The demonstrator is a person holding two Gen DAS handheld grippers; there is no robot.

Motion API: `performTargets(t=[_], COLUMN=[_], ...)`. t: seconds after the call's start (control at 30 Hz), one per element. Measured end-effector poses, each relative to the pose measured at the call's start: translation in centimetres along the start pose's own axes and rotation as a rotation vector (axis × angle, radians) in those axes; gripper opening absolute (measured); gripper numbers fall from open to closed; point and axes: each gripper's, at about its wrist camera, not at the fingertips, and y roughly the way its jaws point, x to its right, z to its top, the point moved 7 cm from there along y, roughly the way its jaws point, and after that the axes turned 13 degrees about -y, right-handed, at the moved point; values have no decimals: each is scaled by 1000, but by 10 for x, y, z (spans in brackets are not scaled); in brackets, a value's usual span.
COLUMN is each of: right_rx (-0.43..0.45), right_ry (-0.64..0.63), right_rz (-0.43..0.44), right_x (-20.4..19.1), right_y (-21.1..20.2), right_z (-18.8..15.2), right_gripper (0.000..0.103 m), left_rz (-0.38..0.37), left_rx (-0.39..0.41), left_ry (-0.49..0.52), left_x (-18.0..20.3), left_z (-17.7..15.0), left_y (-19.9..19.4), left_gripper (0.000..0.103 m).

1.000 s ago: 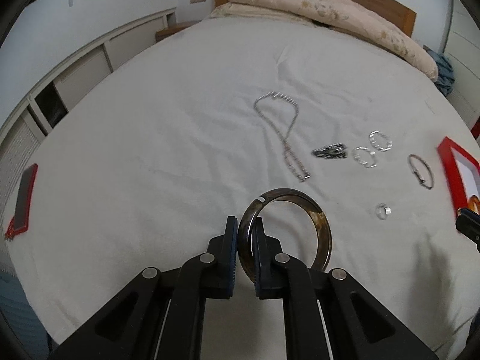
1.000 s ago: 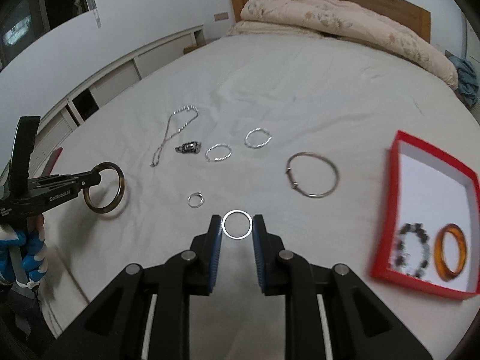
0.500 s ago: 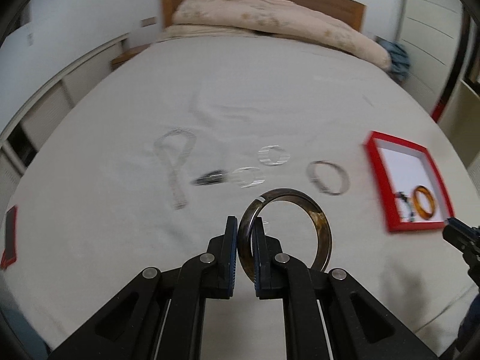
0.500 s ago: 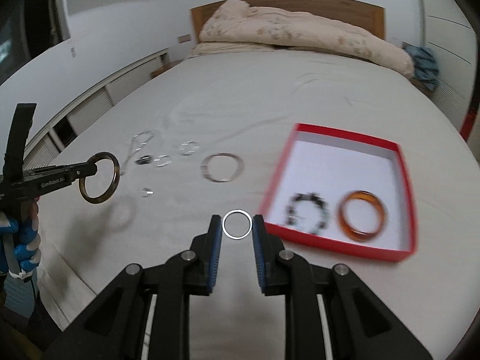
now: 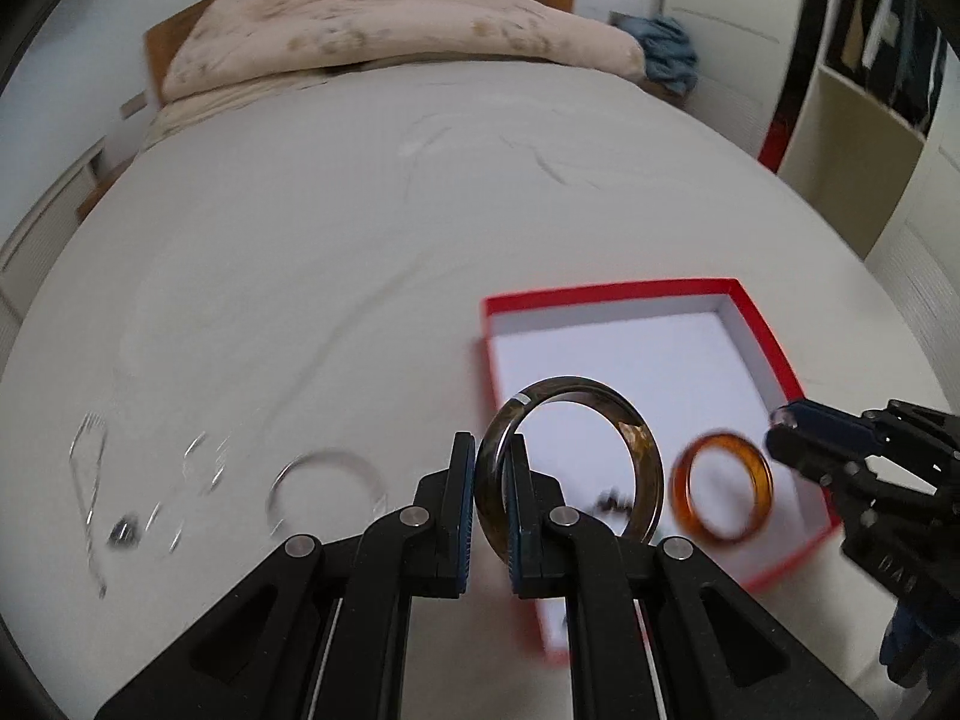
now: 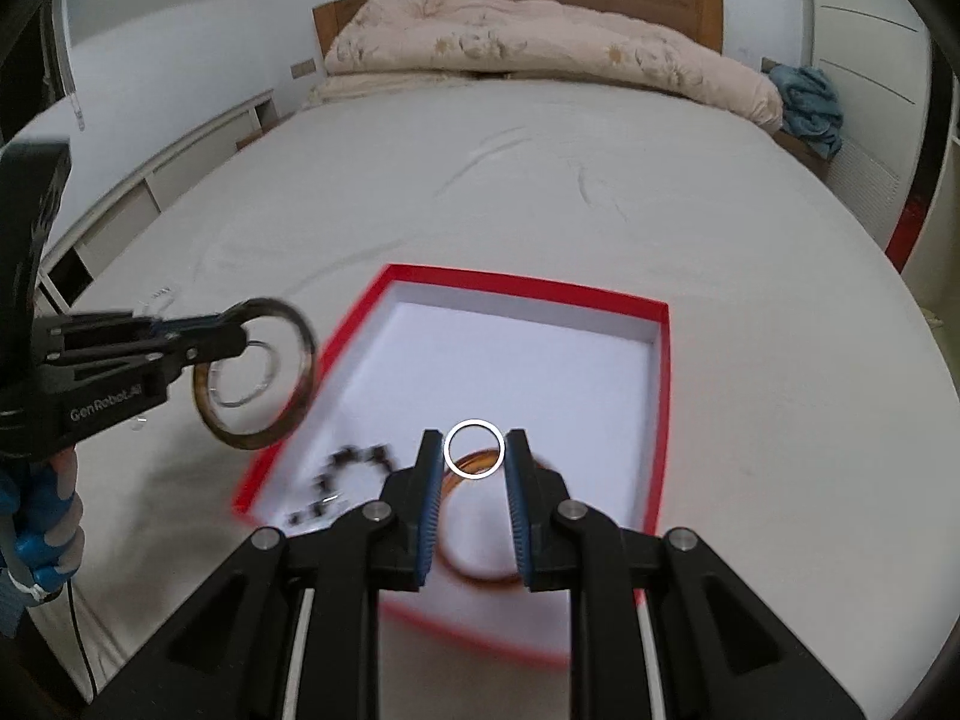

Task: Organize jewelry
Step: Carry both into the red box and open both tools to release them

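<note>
Bangle: dark bangle [image 5: 570, 462] clamped in my left gripper [image 5: 487, 504], now above red box [image 6: 657, 372] edge, previously over bare sheet.
Right gripper [image 6: 474, 480]: pinching thin silver ring [image 6: 474, 449], over box.
Next: drop both in.

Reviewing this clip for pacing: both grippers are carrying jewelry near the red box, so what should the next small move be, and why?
Probably lower the right gripper a little and open it, dropping the thin silver ring into the red box. It already hangs over the box's white floor, above the orange bangle. The left gripper, holding the dark bangle, seems only at the box's left edge.
</note>
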Motion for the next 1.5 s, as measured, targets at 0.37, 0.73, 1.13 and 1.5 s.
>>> performTargets(t=[0.37,0.73,1.13,1.5], right_rx=[-98,-176,-197,-106], right_ry=[-79,-238,-237,-113], right_rz=[39,29,-27,-68], right_x=[34,22,25,2], right_y=[68,76,48,-52], right_z=[1,-8,-10,-15], right_gripper=[19,20,20,20], left_rz=[57,90,78,35], left_rx=[-50,-67,-69,0], left_ry=[86,121,98,80], left_x=[23,31,28,11], left_z=[4,-5,-2,-6], left_y=[73,96,87,-17], left_gripper=[9,11,12,20])
